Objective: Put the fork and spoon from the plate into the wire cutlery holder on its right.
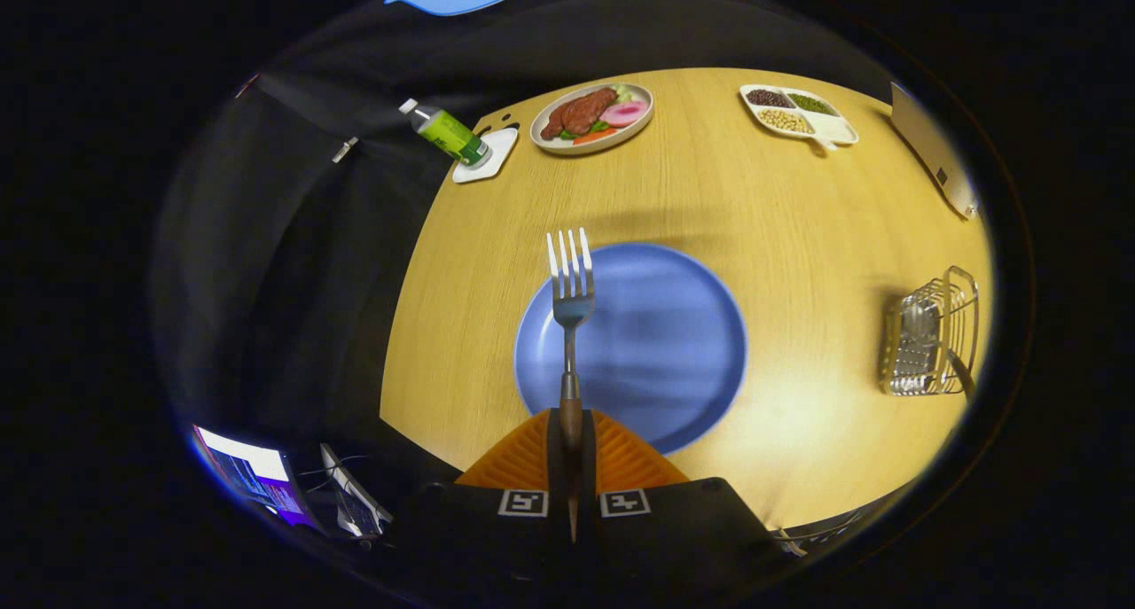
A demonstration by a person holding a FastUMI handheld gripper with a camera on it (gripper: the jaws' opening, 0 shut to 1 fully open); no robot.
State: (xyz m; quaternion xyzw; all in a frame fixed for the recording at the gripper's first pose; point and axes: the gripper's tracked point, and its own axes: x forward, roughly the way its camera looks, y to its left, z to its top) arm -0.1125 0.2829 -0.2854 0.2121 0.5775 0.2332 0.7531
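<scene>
Your hand-held gripper (571,432) is clamped on the fork (569,299) handle, tines above the blue plate (674,343).

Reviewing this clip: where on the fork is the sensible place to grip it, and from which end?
By the handle, from the handle end. The fork points its tines away over the blue plate, and the gripper is already shut on its narrow handle, leaving the tines free to drop into the wire cutlery holder.
</scene>
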